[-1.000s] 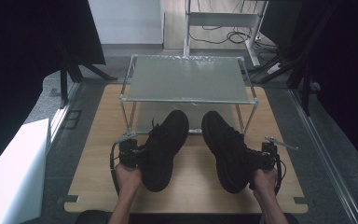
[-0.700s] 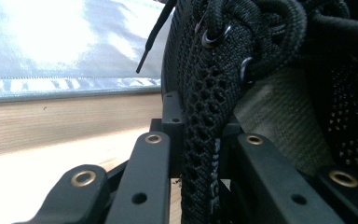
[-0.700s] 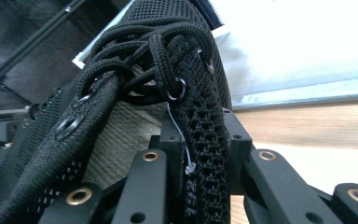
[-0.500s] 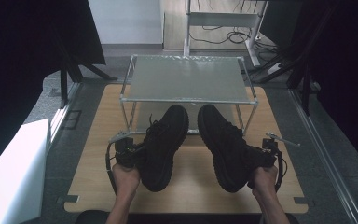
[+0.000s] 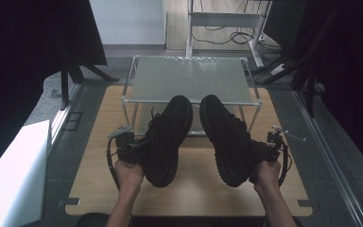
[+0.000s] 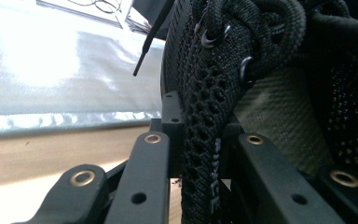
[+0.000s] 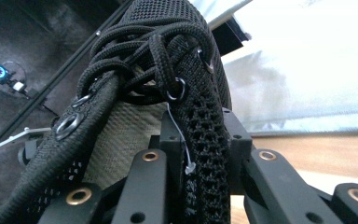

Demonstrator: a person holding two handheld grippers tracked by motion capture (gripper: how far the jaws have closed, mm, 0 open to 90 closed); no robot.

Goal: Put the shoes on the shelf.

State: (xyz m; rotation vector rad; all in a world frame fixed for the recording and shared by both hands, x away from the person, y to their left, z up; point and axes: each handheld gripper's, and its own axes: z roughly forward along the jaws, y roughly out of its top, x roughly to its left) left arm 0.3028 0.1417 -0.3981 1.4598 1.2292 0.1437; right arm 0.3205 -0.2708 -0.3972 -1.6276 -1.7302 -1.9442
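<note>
Nearest the person, both hands are busy: the left gripper (image 5: 131, 147) is clamped on the inner side wall of the left shoe (image 5: 166, 139), and the right gripper (image 5: 268, 150) is clamped the same way on the right shoe (image 5: 227, 139). In the left gripper view the jaws pinch the knit collar wall just below the laces (image 6: 242, 28), with the shoe's lining showing to one side. The right gripper view shows the matching grip, the mesh wall squeezed between the jaws under the knotted laces (image 7: 144, 60).

Both shoes appear lifted off the wooden board (image 5: 194, 189), heels toward the person and toes pointing at the shelf rack (image 5: 189, 78). The toes reach the rack's front edge, roughly level with its top shelf, and the pair sits side by side with a narrow gap between them.

Judging from this, the picking up is done and the carry is partway through. What seems left is to bring the shoes forward over the rack's top shelf, which lies bare beyond them, set them down flat and let go. Beyond the rack are a desk frame (image 5: 227, 19) and loose cables on the floor.
</note>
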